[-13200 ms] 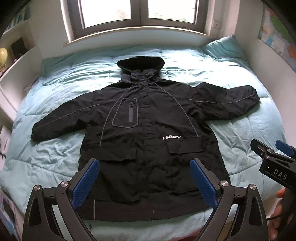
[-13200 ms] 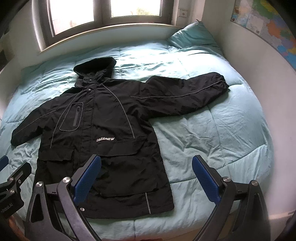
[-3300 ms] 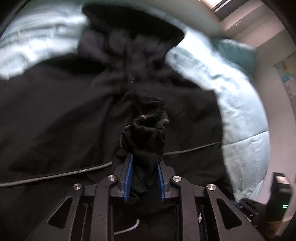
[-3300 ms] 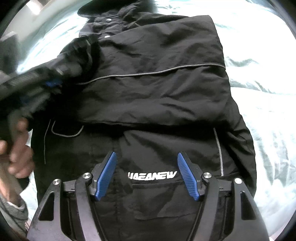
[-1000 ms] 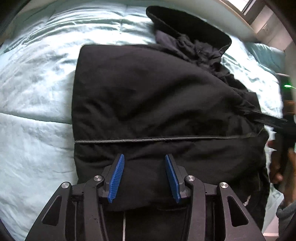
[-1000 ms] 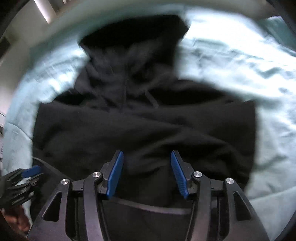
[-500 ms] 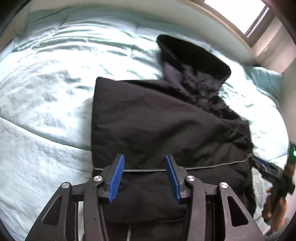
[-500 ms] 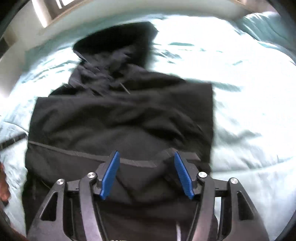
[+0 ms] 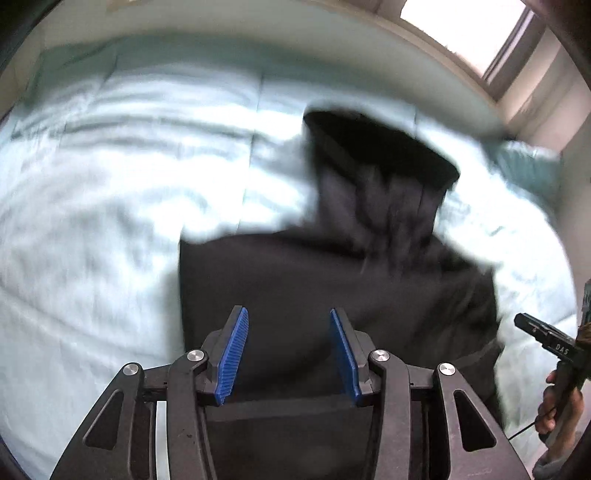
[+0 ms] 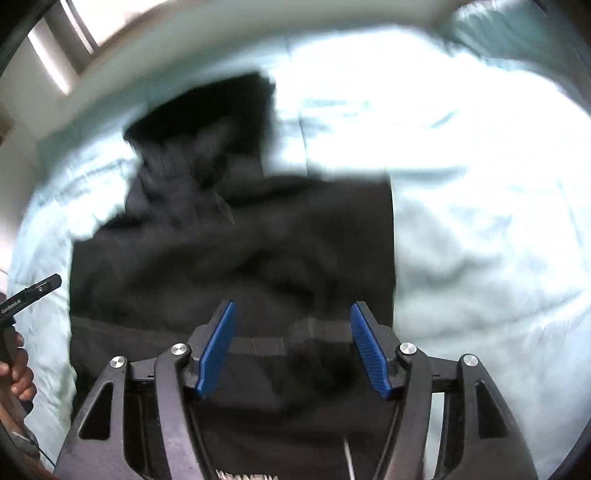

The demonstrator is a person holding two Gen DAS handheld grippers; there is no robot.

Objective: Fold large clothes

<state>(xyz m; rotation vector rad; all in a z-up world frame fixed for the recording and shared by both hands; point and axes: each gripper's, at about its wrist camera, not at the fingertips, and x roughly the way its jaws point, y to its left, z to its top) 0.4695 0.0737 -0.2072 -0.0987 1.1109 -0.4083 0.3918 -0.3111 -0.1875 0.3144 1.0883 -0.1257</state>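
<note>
The black hooded jacket (image 9: 332, 288) lies on the bed with both sleeves folded in across its body, so it forms a narrow block. Its hood (image 9: 376, 147) points toward the window. My left gripper (image 9: 288, 354) is open and empty above the jacket's left part. My right gripper (image 10: 291, 347) is open and empty above the jacket's (image 10: 236, 258) right part, with the hood (image 10: 207, 114) beyond it. Both views are blurred by motion. The right gripper also shows at the right edge of the left wrist view (image 9: 546, 336).
The light blue duvet (image 9: 110, 192) spreads out on both sides of the jacket. A teal pillow (image 9: 528, 170) lies at the far right by the wall. The window (image 9: 461, 33) is behind the bed head. The person's hand (image 10: 14, 369) holds the other gripper at the left edge.
Both grippers have drawn back and risen from the jacket, so more of the hood and duvet shows. Both sleeves now lie folded across the body. The jaws stay open.
</note>
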